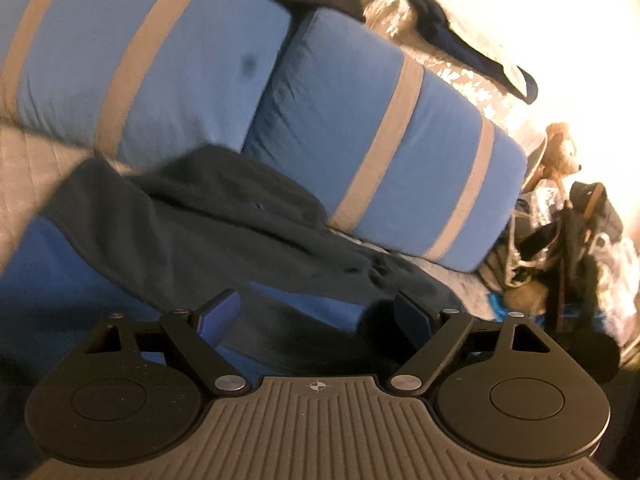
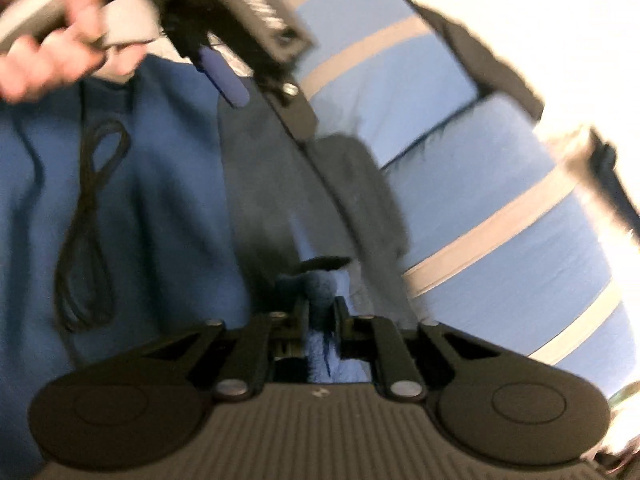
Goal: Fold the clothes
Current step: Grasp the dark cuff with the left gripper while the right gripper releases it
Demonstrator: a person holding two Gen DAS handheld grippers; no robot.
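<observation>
Your right gripper (image 2: 322,312) is pinching blue fleecy fabric (image 2: 322,344) beside the striped blue pillow (image 2: 500,248), while your left gripper (image 1: 316,312) is hovering spread wide.

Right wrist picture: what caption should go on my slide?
Right tool pinches blue cloth beside striped pillows.

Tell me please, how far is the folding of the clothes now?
Early stage. Nothing looks folded yet: the dark garment lies crumpled by the striped cushions. In hand: the right gripper is shut on a blue fabric edge; the left gripper is open, holding nothing. All the folding is left.
</observation>
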